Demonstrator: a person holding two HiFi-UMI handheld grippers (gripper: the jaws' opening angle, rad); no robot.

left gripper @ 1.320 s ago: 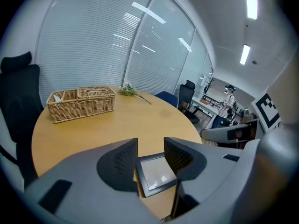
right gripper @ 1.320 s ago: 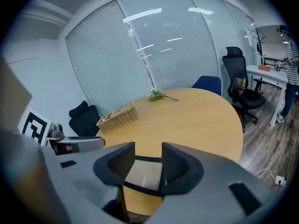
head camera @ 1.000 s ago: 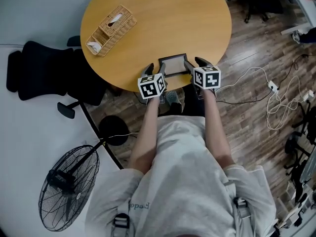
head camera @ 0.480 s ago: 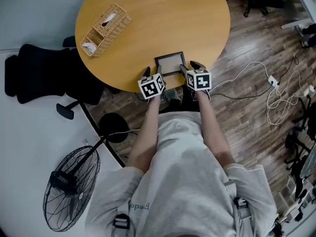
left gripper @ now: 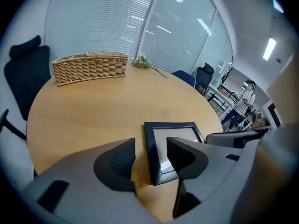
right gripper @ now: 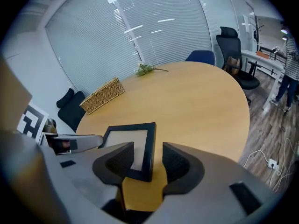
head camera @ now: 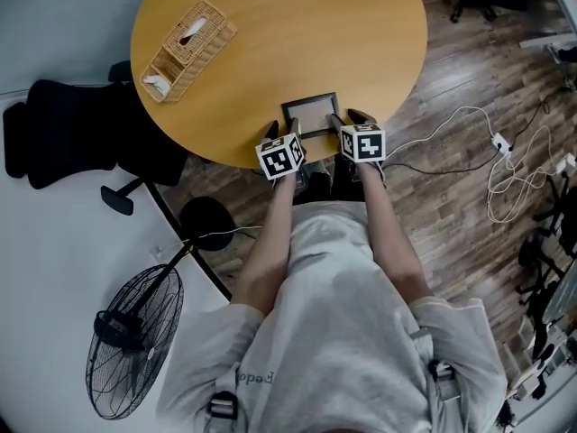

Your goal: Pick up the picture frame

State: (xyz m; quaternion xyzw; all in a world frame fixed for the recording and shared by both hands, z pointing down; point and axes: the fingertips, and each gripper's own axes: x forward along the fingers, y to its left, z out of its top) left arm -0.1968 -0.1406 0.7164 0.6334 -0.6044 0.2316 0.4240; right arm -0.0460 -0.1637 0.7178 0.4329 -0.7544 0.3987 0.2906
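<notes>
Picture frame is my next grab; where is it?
Head view: the picture frame lies flat at the table's near edge, between the left gripper and the right gripper, whose jaws have just been closing astride its right edge.

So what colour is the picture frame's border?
The picture frame has a black border; the right gripper view shows it best.

Head view looks steeply down; both gripper views, low over the table [head camera: 297, 25], share the picture frame [head camera: 310, 115].
</notes>
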